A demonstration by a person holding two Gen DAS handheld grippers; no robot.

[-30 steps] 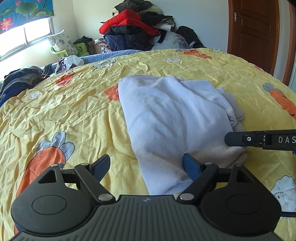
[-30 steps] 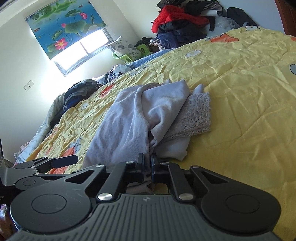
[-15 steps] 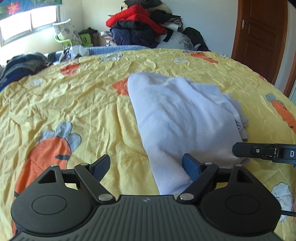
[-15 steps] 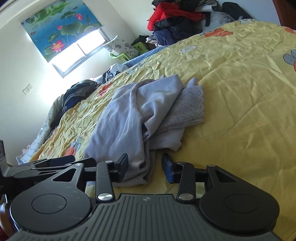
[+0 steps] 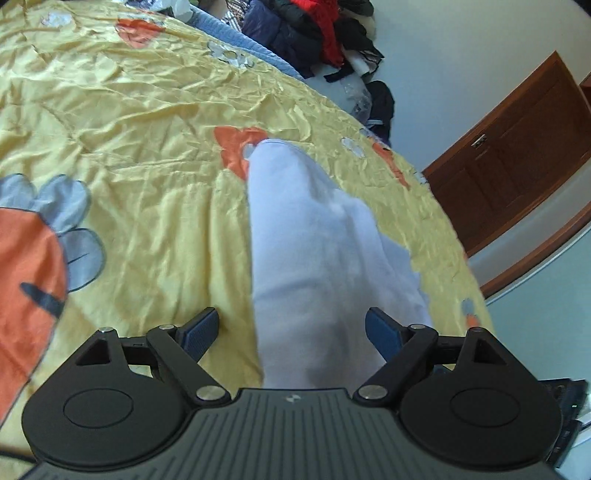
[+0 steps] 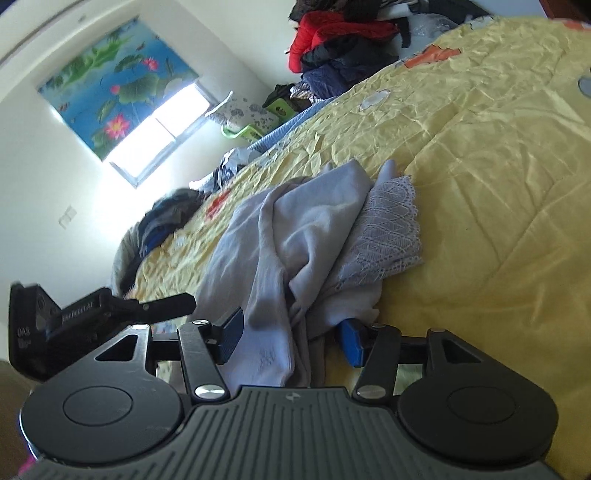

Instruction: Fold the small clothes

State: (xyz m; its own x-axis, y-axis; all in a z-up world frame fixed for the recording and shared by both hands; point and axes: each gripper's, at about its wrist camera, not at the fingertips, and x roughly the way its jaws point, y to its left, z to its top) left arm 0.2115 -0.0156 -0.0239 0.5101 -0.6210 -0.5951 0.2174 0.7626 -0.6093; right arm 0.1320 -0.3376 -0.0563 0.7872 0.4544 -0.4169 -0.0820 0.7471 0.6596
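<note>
Both grippers now stand with their jaws apart, and that is the change: a second ago the right gripper [image 6: 290, 341] was pinched tight on the near hem of the pale lilac garment [image 5: 317, 251], and since then it has let go and spread wide, its blue pads either side of the cloth without clamping it. The left gripper [image 5: 291, 332] was apart before and remains so, but it has swung and tilted, so the garment now runs straight out from between its fingers instead of lying off to the right. I judge that one fold has just been laid down and released, and both grippers are lining up at the near edge for the next.

The garment lies bunched lengthwise on the bed, its lace trim [image 6: 391, 225] spilling out on the right side, so it is not yet a neat packet.

Underneath is a crumpled yellow quilt [image 5: 140, 122] printed with orange carrots. At the far end sits a heap of dark and red clothes [image 6: 332, 33]; a brown wooden door [image 5: 517, 166] stands to the right, and a bright window under a lotus-print blind [image 6: 110, 77] to the left.
</note>
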